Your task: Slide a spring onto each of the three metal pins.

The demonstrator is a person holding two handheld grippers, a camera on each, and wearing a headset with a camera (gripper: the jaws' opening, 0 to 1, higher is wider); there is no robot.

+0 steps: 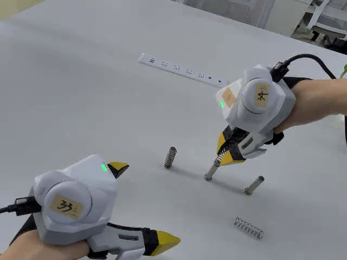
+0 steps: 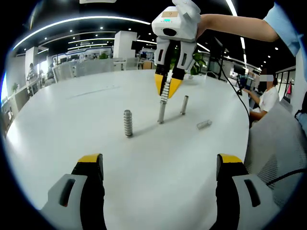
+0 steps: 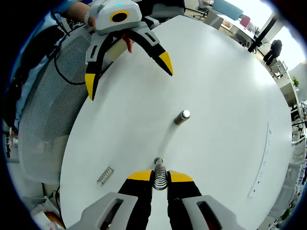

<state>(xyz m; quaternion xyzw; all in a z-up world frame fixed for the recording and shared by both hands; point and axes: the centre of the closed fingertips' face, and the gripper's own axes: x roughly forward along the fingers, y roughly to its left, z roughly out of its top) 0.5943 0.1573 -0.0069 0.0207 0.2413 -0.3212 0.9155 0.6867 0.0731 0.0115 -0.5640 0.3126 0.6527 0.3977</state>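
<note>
Three metal pins stand on the white table. The left pin [image 1: 170, 157] [image 2: 127, 123] [image 3: 182, 116] wears a spring. My right gripper [image 1: 225, 157] [image 2: 168, 87] [image 3: 160, 177] is shut on a second spring [image 1: 219, 158] [image 2: 164, 90] [image 3: 159, 175], whose lower end meets the tip of the middle pin [image 1: 210, 173] [image 2: 161, 113] [image 3: 158, 161]. The right pin [image 1: 254, 185] [image 2: 184, 105] is bare. A third spring [image 1: 249, 227] [image 2: 204, 124] [image 3: 105, 176] lies loose on the table. My left gripper [image 1: 143, 205] [image 2: 160, 164] [image 3: 128, 69] hovers open and empty, nearer me.
A white power strip [image 1: 184, 69] lies further back on the table [image 1: 81, 97]. A black cable [image 1: 303, 58] trails from the right gripper. Chairs and desks stand beyond the far edge, and a person [image 2: 266, 98] sits at the right.
</note>
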